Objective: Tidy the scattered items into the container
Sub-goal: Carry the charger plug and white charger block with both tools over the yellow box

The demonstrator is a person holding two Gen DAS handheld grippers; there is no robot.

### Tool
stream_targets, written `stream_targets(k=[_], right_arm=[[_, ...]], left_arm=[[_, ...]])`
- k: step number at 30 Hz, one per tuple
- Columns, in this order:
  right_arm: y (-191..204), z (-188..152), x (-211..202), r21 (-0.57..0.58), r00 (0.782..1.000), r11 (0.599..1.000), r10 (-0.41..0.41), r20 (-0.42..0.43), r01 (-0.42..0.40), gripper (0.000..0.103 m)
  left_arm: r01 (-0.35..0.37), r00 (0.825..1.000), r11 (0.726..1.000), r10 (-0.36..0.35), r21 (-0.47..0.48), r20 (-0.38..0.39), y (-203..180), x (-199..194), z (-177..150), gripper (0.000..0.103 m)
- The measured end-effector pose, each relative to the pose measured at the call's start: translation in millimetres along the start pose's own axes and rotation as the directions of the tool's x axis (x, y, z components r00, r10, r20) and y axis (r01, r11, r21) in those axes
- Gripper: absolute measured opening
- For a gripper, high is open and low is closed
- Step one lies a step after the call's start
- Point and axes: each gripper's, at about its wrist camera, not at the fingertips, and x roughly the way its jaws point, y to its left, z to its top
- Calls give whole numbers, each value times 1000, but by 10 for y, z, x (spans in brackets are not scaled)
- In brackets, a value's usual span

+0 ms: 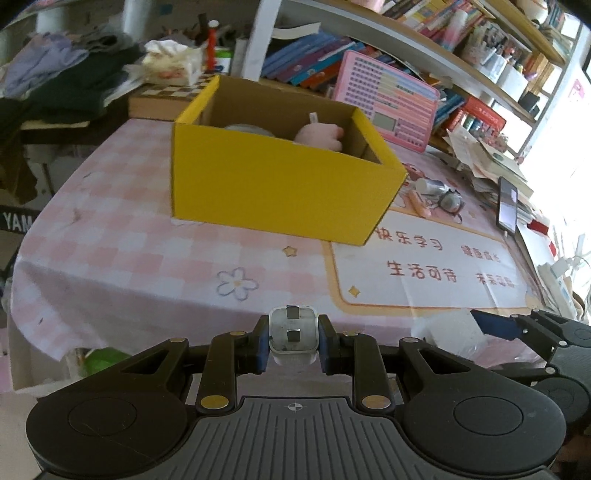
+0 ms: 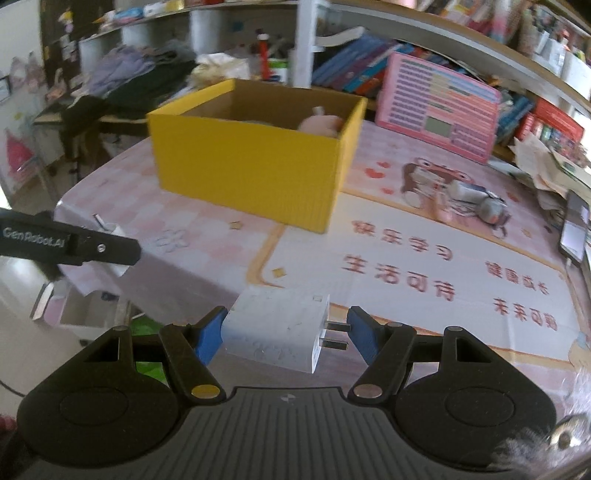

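Two white chargers: my left gripper [image 1: 293,341] clamps small charger plug [image 1: 293,334]; my right gripper [image 2: 284,332] spread wide around large charger [image 2: 277,328] on tablecloth [image 2: 424,273]. One yellow box [image 1: 273,184] ahead, pink plush [image 1: 321,134] inside. "GenRobot.AI" on left gripper.

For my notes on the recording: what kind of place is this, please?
Probably a child's study desk at home: crowded bookshelves, a pink learning tablet, and a pink cartoon desk mat under the yellow box.

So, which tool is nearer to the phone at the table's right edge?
The right. The right tool is at the table's front edge, with the phone ahead to its right; the left tool is further to the left, away from the phone.
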Motion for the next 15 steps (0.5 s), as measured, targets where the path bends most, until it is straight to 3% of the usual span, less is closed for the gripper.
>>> stream_targets(k=[15], right_arm=[[321, 131, 107, -68, 999, 997, 49, 5, -48, 69]], left_arm=[[-37, 999, 999, 37, -1, 33, 309, -120, 19, 24]])
